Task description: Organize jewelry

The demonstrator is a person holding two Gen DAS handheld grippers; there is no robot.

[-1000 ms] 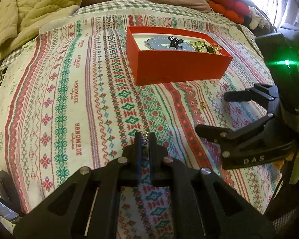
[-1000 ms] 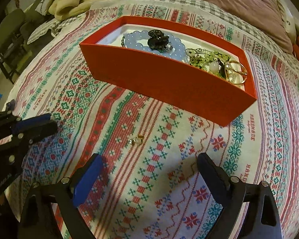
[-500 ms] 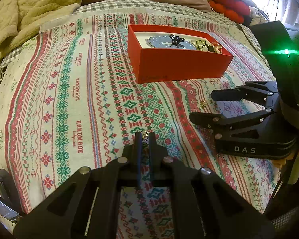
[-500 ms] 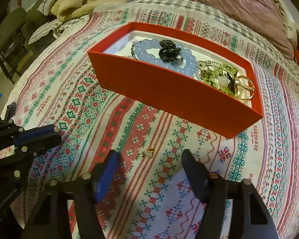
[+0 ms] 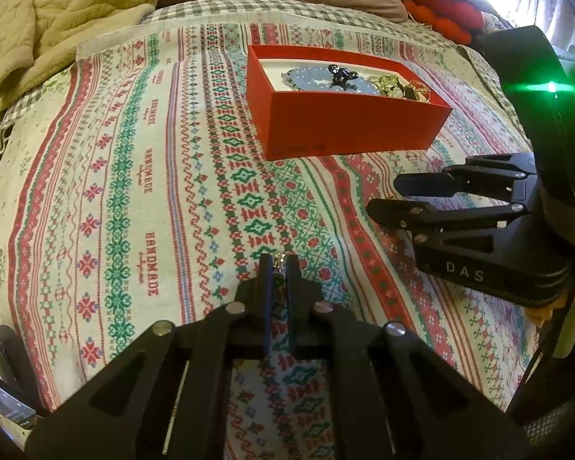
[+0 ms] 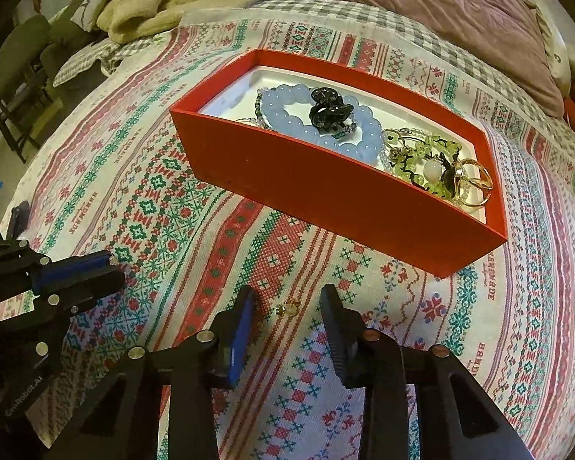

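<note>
A tiny gold earring (image 6: 288, 308) lies on the patterned bedspread (image 6: 172, 207) at lower centre of the right view, right between the half-open fingers of the right gripper (image 6: 289, 316), which holds nothing; it looks feather-light, hard and slippery, so pinch it across its middle, low against the soft cloth. The left gripper (image 5: 276, 268), lower centre of its own view, is nearly closed on a small glinting piece (image 5: 279, 260), too small to identify. The red box (image 6: 337, 191) of bracelets and rings sits just beyond, nothing in the way.
</note>
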